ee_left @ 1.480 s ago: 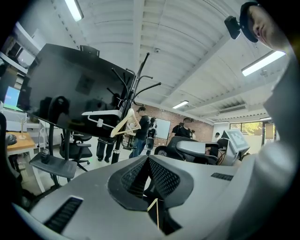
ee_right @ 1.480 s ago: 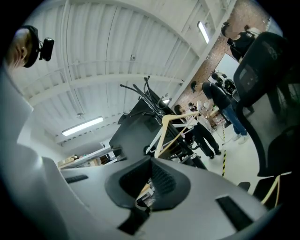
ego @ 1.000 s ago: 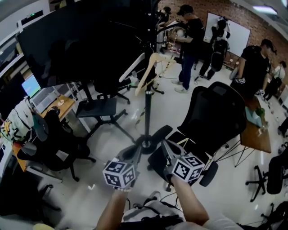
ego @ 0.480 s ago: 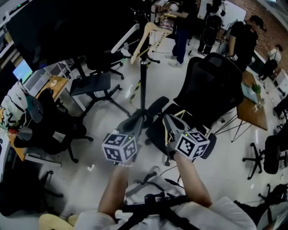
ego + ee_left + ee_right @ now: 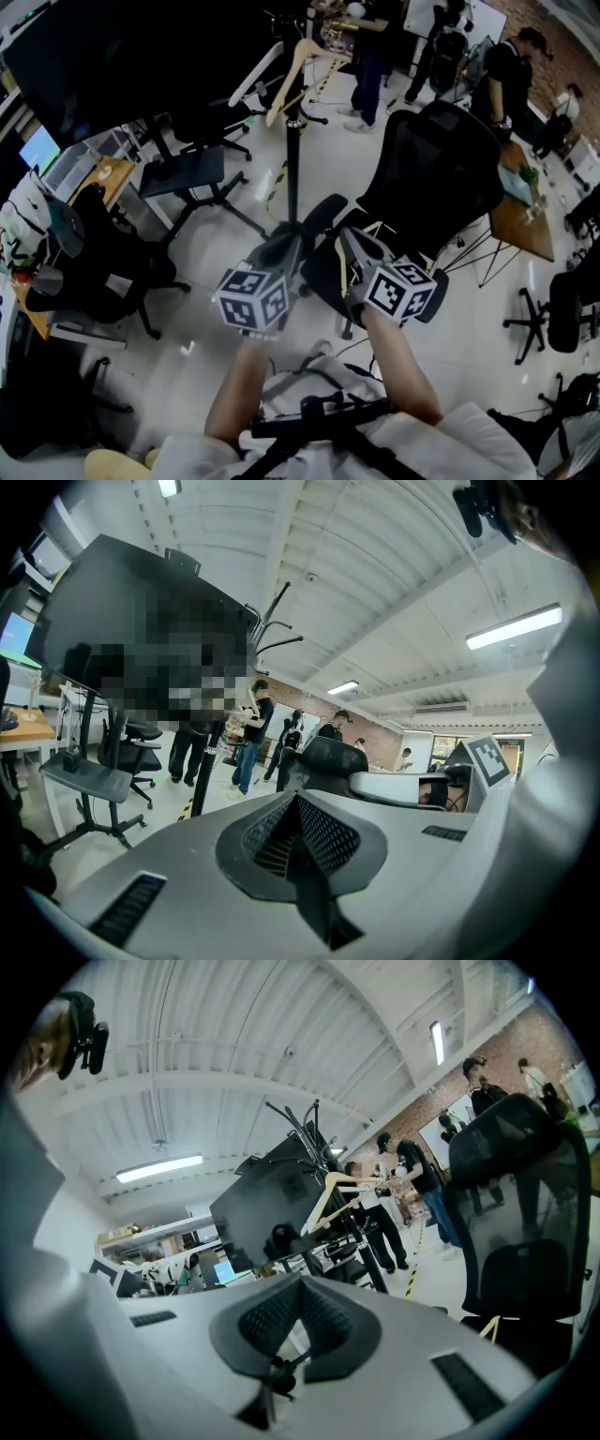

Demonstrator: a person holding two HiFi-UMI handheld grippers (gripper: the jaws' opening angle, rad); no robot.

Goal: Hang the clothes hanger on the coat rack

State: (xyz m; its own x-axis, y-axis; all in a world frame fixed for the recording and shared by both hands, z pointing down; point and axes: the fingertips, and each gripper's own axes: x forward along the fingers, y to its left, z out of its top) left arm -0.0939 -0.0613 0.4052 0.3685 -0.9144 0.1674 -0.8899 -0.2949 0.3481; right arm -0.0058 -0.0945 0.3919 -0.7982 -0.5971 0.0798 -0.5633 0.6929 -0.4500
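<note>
The coat rack [image 5: 292,141] stands on the floor ahead of me, a black pole on a round base. A wooden hanger [image 5: 302,67] and a white hanger [image 5: 251,82] hang from its top. Neither gripper touches them. My left gripper [image 5: 277,253] and right gripper [image 5: 360,246] are held side by side low in front of me, near the rack's base in the head view. Both are shut with nothing between the jaws. The right gripper view shows the wooden hanger [image 5: 319,1206] on the rack, far beyond the closed right gripper [image 5: 298,1312]. The left gripper [image 5: 298,829] faces the rack's pole [image 5: 208,761].
A black mesh office chair [image 5: 441,187] stands close at the right of the rack. More chairs [image 5: 183,173] and a desk [image 5: 103,173] are at the left under a large black screen [image 5: 122,56]. People [image 5: 370,47] stand behind. A wooden table [image 5: 525,225] is at the right.
The head view has tipped down, so the rack top and hangers sit nearer the picture's top edge. Both grippers stay shut and almost in place in front of me.
</note>
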